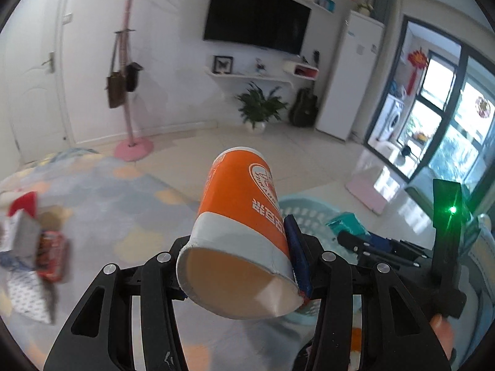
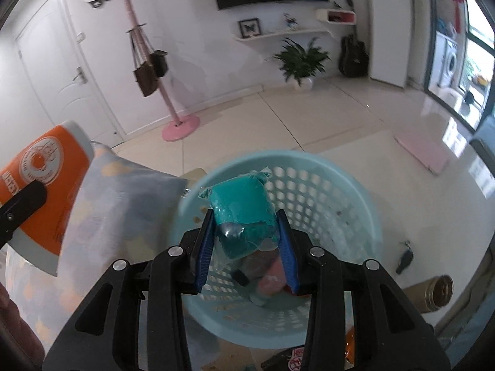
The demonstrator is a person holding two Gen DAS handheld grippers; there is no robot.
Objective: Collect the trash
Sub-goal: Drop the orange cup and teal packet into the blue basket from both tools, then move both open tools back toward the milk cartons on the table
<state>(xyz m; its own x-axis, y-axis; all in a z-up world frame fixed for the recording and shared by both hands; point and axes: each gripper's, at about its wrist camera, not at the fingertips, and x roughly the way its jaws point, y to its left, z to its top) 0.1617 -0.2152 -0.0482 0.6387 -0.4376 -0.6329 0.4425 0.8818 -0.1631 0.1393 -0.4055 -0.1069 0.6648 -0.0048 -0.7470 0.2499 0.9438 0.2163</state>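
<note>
My left gripper (image 1: 239,273) is shut on an orange and white paper cup (image 1: 241,222), its open mouth facing the camera. The cup also shows at the left of the right wrist view (image 2: 40,185). My right gripper (image 2: 246,241) is shut on a teal packet in clear wrap (image 2: 244,213) and holds it over the light blue perforated trash basket (image 2: 324,191). The basket holds some trash at its bottom. In the left wrist view the basket (image 1: 309,216) is behind the cup, with my right gripper (image 1: 371,244) and the teal packet (image 1: 346,222) above it.
Wrappers and packets (image 1: 37,247) lie on the patterned cloth (image 1: 108,210) at the left. A pink coat stand (image 2: 181,130), a potted plant (image 2: 301,61) and a pink mat (image 2: 423,151) are on the tiled floor. A brown cylinder (image 2: 437,292) lies at the right.
</note>
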